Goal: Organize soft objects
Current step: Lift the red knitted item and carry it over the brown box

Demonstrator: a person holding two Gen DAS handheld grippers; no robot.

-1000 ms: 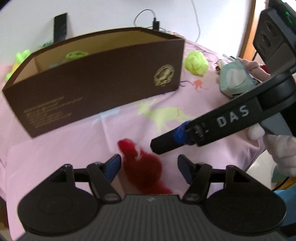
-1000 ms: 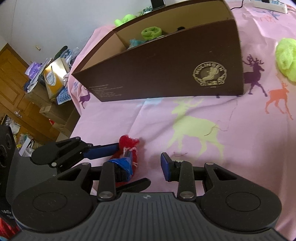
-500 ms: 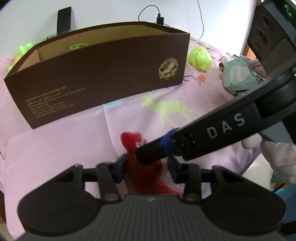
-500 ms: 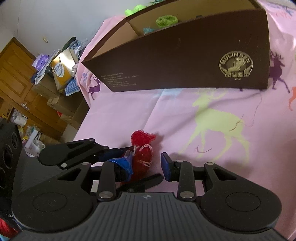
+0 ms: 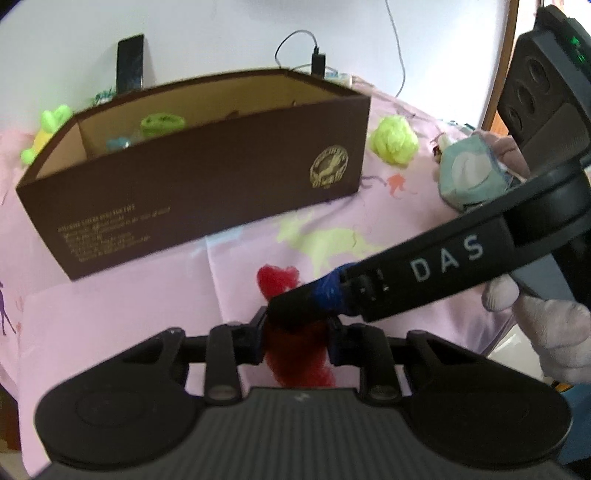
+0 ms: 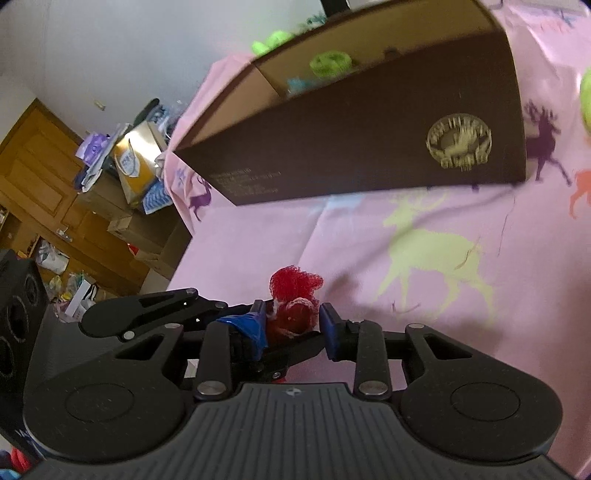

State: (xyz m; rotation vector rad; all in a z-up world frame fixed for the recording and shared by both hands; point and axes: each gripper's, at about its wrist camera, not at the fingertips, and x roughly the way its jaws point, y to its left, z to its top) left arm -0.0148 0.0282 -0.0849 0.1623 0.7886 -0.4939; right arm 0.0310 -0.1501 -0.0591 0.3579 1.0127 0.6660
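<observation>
- Red mesh puff (image 5: pixel 295 347) near front edge of pink cloth (image 5: pixel 110 314), long axis toward brown box (image 5: pixel 207 184).
- Left gripper (image 5: pixel 295 332) closing, pads pressing puff's near end.
- Right gripper (image 6: pixel 291 325) closing around far end; contact unclear.

Behind my counter stands a white wall (image 5: pixel 221 33); at my left, a wooden door (image 6: pixel 33 173) and cardboard boxes (image 6: pixel 110 206).

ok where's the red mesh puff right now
The red mesh puff sits on the pink cloth in front of the brown box, low and central in both wrist views, between the closing jaws of the left gripper and the right gripper.
</observation>
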